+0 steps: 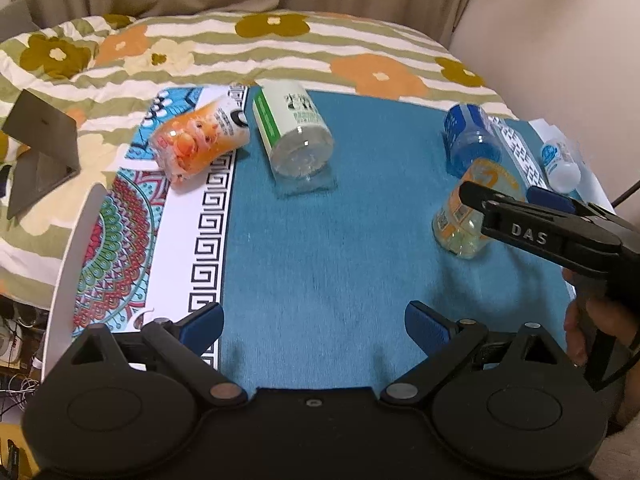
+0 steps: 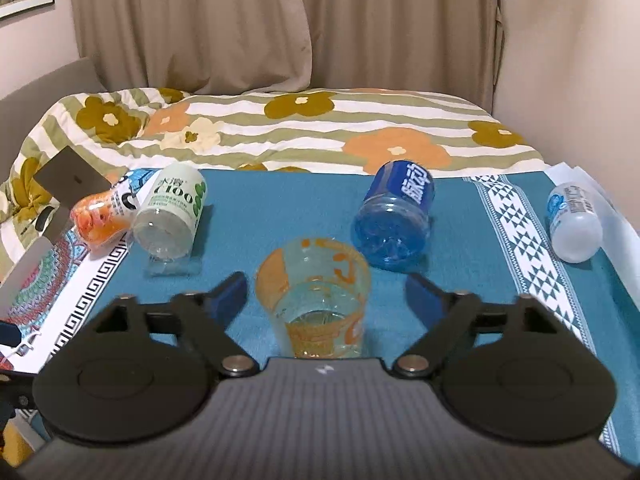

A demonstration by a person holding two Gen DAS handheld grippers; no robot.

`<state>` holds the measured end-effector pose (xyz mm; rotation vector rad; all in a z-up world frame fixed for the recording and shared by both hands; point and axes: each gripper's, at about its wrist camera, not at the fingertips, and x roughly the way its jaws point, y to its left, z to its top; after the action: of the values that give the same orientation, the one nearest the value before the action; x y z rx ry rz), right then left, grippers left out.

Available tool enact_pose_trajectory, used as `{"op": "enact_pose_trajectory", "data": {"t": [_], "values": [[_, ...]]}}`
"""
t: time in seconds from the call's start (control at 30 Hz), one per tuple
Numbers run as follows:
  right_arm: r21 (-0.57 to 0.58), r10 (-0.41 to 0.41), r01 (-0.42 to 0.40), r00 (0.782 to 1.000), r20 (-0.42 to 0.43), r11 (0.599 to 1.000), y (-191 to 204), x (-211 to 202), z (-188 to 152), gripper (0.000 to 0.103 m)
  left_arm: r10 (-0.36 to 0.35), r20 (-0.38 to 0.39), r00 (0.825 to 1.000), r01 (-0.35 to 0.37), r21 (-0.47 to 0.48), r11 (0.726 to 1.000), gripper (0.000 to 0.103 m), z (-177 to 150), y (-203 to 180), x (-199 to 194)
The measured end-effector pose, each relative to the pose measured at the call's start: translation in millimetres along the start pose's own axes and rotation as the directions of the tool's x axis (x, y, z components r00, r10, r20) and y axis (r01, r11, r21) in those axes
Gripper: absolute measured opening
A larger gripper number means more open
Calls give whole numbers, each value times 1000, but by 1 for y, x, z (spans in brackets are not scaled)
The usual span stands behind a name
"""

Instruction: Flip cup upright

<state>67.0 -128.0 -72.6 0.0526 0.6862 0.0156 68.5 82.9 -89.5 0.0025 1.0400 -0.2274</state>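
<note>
A clear cup with orange print (image 2: pixel 314 300) stands upright on the blue cloth (image 2: pixel 280 208), between the open fingers of my right gripper (image 2: pixel 326 292), which do not touch it. In the left wrist view the same cup (image 1: pixel 466 220) stands at the right, partly hidden by the right gripper (image 1: pixel 516 200). My left gripper (image 1: pixel 314 326) is open and empty above bare blue cloth (image 1: pixel 320 240) near the front.
Lying on the cloth are an orange cup (image 1: pixel 200 140), a white and green cup (image 1: pixel 294 132), a blue cup (image 1: pixel 472 140) and a white cup (image 1: pixel 560 164). A flowered quilt (image 1: pixel 280 48) lies behind. A laptop (image 1: pixel 40 148) stands at the left.
</note>
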Motion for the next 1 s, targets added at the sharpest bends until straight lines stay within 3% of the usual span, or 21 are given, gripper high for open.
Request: {"op": "enact_pose_trajectory", "data": {"t": [0.3,0.6,0.77,1.0], "values": [[-18,5,-6,998,-66,1000,-25,-53,25,103,38,96,995,-41,30,999,99,5,-31,-39],[-45,-49,41,981,-185,998,-58,-114,31,103,110,213,971,-116,16,993,103,4,-65,-78],[-28,-70,64,958,-279,998,-74,-124,23,103,121,233,965,-133,38,990,103,-5,-82,-83],[-26,-80,76,953,-293,997,-84,-136,10,103,151,230,961,-165,44,985,103,-22,-96,-82]]}}
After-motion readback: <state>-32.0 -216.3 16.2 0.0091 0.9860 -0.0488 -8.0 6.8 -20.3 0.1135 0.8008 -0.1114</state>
